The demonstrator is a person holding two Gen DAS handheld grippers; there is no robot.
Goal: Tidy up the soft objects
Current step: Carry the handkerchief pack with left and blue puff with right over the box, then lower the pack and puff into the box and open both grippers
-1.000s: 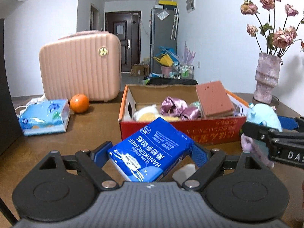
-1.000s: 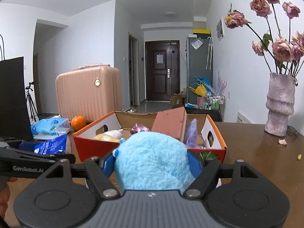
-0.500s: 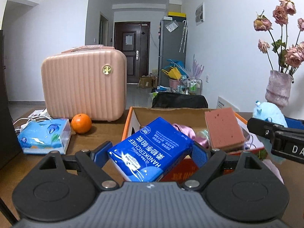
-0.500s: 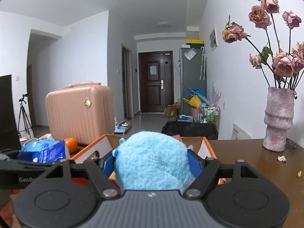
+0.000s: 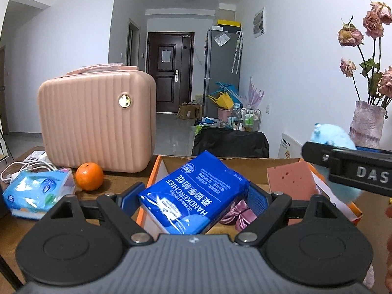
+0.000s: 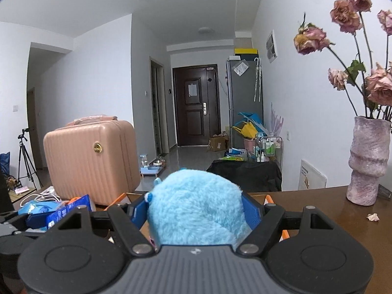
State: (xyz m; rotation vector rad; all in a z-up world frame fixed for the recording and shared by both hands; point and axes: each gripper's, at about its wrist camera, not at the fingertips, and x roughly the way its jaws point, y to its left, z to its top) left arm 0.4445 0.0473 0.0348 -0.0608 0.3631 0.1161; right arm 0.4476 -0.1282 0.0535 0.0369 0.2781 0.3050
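Note:
My left gripper (image 5: 193,196) is shut on a blue handkerchief tissue pack (image 5: 196,193), held above the near edge of the orange cardboard box (image 5: 152,171). Inside the box a pink sponge (image 5: 291,181) leans upright and a shiny pink cloth (image 5: 235,213) lies low. My right gripper (image 6: 196,210) is shut on a fluffy light-blue plush toy (image 6: 196,210), which hides most of the box in the right wrist view. That plush toy (image 5: 335,137) and the right gripper's black arm show at the right edge of the left wrist view.
A pink ribbed suitcase (image 5: 98,120) stands on the brown table at the back left, with an orange (image 5: 89,176) and a light-blue tissue pack (image 5: 36,193) before it. A mauve vase (image 6: 367,161) of dried roses stands at the right. White cables (image 5: 22,166) lie far left.
Both grippers have risen and moved forward with their loads. The box has dropped lower in both views and its front wall has gone out of sight.

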